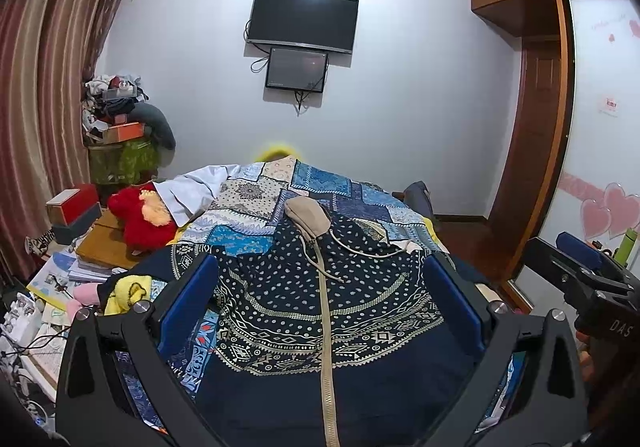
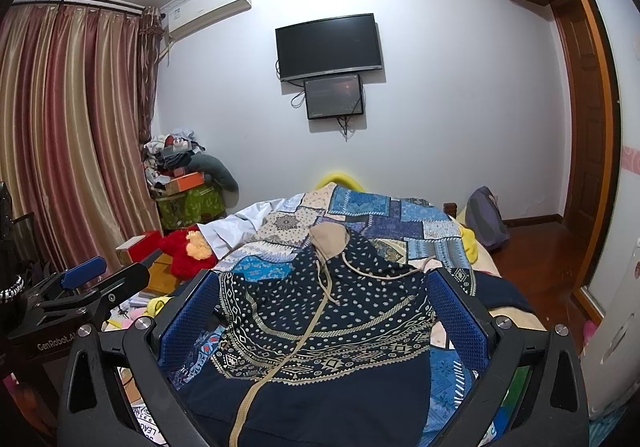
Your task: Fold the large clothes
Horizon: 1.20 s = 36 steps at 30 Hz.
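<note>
A navy hooded jacket [image 1: 320, 311] is lying spread out on the bed [image 1: 256, 203], on top of a blue patchwork quilt [image 1: 340, 183]. Its beige hood lining [image 1: 306, 215] is pointing toward the wall where the television [image 1: 302, 21] is hanging, and its beige zipper [image 1: 326, 347] is running down the middle of the jacket toward the near edge of the bed. A drawstring [image 1: 360, 249] is trailing loosely across the dotted chest panel.

The left tool [image 1: 320, 299] is hovering above the jacket with its blue-padded fingers [image 1: 188, 299] standing wide apart, holding nothing. The right tool [image 2: 324, 311] is hanging over the same garment, just beside the left one, its fingers [image 2: 456, 315] likewise spread wide and gripping nothing. Whether either is touching the cloth I cannot tell.

Beside the jacket, on the curtain side of the bed, a red plush toy [image 1: 140, 219] is lying against a white shirt [image 1: 192, 187]. Beyond it a heap of clothes and boxes [image 1: 116, 107] is stacked in the corner next to the striped curtain [image 1: 44, 67]. On the jacket's other side a wooden wardrobe [image 1: 532, 47] is standing along the wall.
</note>
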Available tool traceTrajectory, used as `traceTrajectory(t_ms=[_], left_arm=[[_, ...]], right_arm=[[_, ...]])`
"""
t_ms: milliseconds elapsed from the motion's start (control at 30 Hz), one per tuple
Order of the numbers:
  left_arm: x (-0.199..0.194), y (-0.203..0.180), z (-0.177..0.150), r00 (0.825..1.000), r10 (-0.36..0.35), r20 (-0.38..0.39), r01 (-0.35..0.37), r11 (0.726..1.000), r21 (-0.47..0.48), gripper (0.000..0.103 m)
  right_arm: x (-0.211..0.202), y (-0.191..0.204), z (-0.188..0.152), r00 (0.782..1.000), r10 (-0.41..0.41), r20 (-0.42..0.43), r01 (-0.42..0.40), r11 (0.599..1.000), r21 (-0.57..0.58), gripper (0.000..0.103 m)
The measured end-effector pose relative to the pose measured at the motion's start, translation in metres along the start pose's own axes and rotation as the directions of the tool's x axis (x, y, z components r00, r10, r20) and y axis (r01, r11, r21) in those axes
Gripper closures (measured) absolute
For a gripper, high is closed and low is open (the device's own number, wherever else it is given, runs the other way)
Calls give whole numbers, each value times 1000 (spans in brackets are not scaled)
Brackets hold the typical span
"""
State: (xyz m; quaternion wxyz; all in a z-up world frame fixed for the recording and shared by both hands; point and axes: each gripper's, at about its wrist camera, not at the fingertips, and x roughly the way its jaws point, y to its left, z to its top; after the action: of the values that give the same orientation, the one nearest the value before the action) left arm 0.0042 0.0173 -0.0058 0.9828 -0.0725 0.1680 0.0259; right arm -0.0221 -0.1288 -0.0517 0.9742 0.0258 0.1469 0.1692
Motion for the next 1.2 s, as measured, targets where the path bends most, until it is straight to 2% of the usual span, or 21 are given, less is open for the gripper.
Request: traceTrajectory(t_ms=[1200], left_arm=[[-2, -5, 4, 1000, -5, 10, 5, 1000, 5, 0]], right_arm=[[-3, 2, 5, 1000, 0, -1, 0, 1000, -1, 0]])
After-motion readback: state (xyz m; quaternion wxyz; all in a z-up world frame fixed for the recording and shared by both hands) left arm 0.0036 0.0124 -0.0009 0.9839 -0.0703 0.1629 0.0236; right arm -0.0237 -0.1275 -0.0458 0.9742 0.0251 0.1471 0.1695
